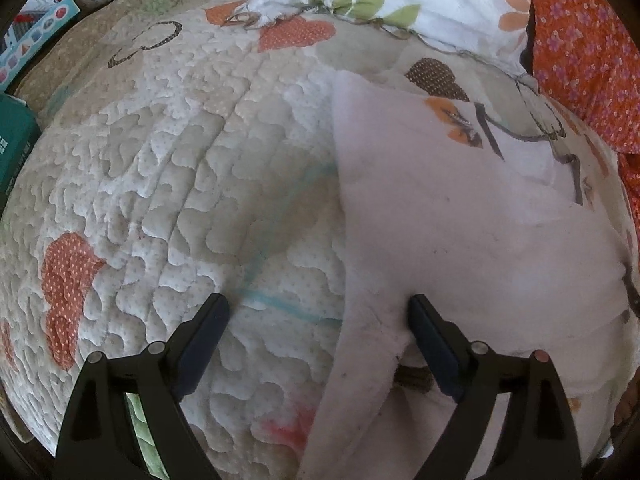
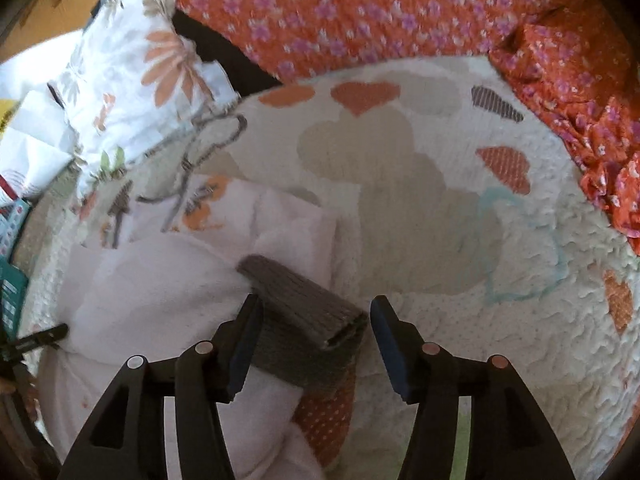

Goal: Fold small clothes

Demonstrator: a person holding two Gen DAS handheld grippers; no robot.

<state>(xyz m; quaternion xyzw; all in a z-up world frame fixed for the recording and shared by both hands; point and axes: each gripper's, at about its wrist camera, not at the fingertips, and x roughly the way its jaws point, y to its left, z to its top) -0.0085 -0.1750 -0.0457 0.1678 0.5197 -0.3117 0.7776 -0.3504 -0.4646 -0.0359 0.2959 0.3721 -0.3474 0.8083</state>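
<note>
The pale pink garment lies on the quilted heart-print bedspread, its long left edge running down between the fingers of the left gripper, whose jaws stand wide apart with nothing held, the right finger resting on the cloth and bare quilt stretching away to the left. The right gripper is likewise spread wide and empty above the garment's grey ribbed cuff, with open quilt to its right up to the orange floral fabric.
</note>
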